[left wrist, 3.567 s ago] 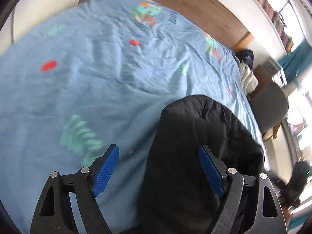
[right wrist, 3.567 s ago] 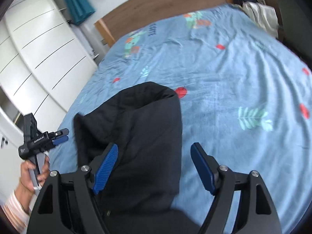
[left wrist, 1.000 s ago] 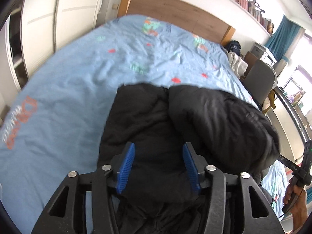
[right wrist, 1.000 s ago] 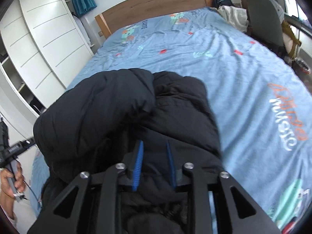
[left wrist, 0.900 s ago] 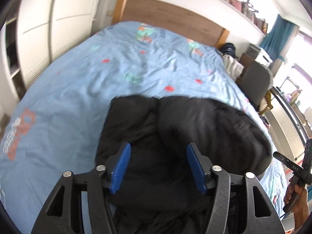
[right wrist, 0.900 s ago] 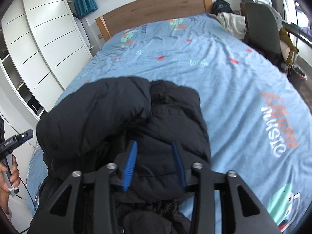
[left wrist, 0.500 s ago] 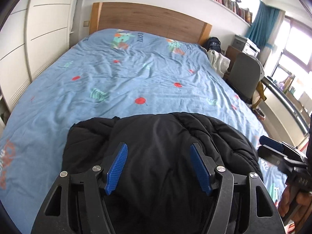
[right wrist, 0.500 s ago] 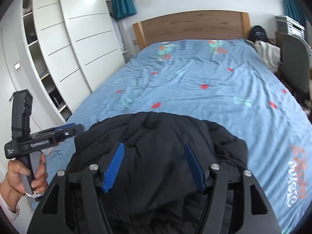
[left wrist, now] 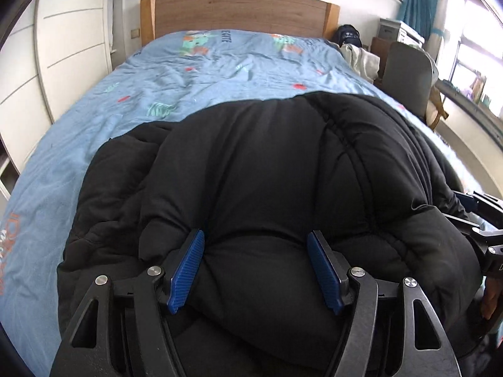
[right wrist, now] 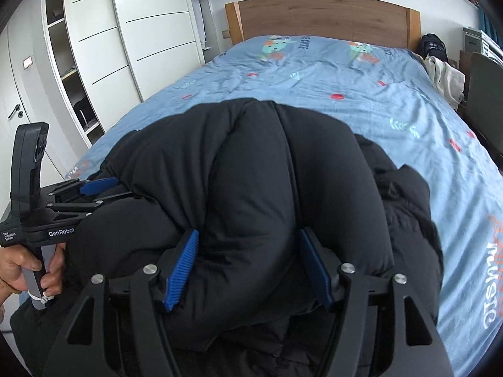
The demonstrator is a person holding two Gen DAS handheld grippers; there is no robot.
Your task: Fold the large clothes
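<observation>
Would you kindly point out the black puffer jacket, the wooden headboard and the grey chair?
black puffer jacket [left wrist: 267,163], left wrist view, top quilted panel.
wooden headboard [right wrist: 323,22], right wrist view, centre board.
grey chair [left wrist: 405,75], left wrist view, backrest.

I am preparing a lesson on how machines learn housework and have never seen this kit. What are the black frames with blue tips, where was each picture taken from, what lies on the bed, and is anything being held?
No robot is here. A person holds a hand tool in each hand, each with two blue-padded fingers and a wide-angle camera looking along them.

One picture comes from the left gripper, the other from the right gripper. The right view also shows the left tool from the side, gripped by the person's hand.

A puffy black jacket, bundled up, lies on the blue patterned bedsheet; a wooden headboard stands behind.

Both grippers have their fingers spread wide, pressed into a bulge of padding. They straddle it rather than clamp it, so nothing is firmly held.
</observation>
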